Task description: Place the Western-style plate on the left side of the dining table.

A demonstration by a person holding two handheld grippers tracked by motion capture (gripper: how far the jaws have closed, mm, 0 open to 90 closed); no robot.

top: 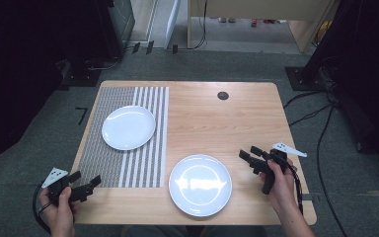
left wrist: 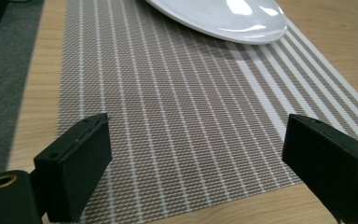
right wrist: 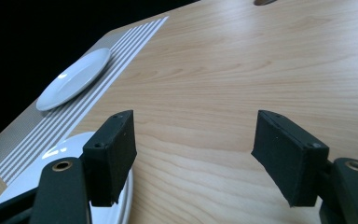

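1. Two white plates sit on the tabletop (top: pixel 217 123): the far plate (top: pixel 128 127) lies on the striped placemat (top: pixel 108 158) toward the far left corner, and the near plate (top: pixel 200 184) lies on bare wood at the middle of the near edge.
2. The left gripper (top: pixel 86 185) hovers at the near left corner, jaws spread wide, grasping nothing.
3. The right gripper (top: pixel 249 157) hangs near the right edge, just beside the near plate, jaws likewise released and empty.
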